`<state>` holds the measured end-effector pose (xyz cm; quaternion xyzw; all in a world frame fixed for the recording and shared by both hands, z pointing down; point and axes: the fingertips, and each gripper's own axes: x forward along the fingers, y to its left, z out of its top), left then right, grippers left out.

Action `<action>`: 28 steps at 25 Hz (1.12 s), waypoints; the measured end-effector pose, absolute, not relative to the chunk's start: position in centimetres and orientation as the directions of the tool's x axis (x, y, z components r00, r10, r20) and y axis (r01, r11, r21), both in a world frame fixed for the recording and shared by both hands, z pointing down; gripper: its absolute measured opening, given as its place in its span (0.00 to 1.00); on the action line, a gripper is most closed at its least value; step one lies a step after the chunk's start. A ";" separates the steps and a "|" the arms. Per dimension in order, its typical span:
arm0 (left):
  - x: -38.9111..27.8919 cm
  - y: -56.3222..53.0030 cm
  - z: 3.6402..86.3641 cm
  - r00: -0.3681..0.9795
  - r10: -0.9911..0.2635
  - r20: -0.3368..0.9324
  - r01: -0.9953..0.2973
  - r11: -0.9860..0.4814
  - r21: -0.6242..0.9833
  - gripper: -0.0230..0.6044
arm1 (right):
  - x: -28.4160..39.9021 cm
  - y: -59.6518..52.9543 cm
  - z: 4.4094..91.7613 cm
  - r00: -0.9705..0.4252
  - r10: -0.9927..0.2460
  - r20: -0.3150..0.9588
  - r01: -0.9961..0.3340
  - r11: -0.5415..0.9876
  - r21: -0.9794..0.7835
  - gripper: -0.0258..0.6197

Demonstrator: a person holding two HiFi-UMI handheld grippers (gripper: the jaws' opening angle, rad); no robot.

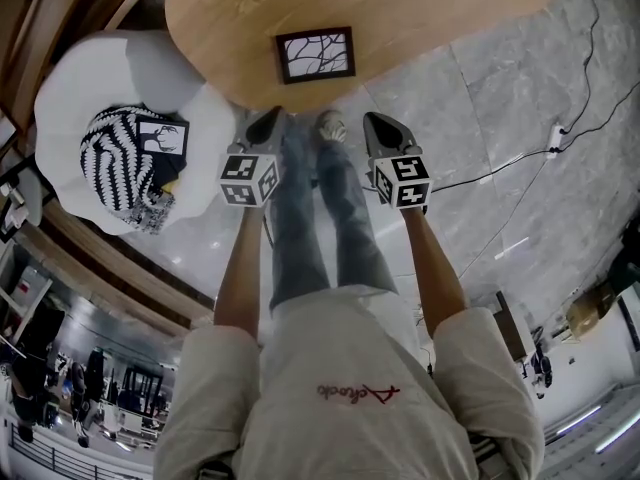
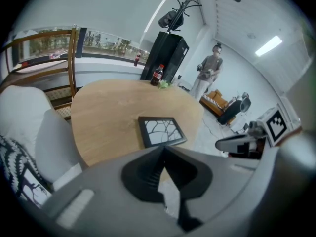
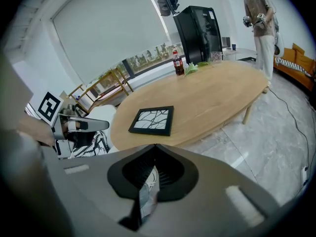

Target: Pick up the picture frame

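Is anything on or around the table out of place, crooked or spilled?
Nothing is spilled or damaged. The frame lies flat on the table near its edge, turned slightly. One oddity: a second small picture rests on the striped cushion in the chair.

Left hand-held gripper [image 2: 163,147] closed, empty — picture frame [image 2: 161,131] flat on wooden table [image 2: 108,112], seemingly clear of it.

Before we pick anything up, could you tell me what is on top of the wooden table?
A black picture frame lies flat near the table's near edge. At the far end stand a dark bottle and something green. The wood beneath the frame is covered.
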<state>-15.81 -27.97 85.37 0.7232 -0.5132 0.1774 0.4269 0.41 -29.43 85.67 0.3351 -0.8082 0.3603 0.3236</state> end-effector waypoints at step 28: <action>-17.6 -35.9 90.5 0.392 -0.601 0.696 -0.901 -0.097 0.423 0.04 | -4.3 -39.5 90.8 -0.585 -0.330 0.741 -0.753 0.561 -0.344 0.05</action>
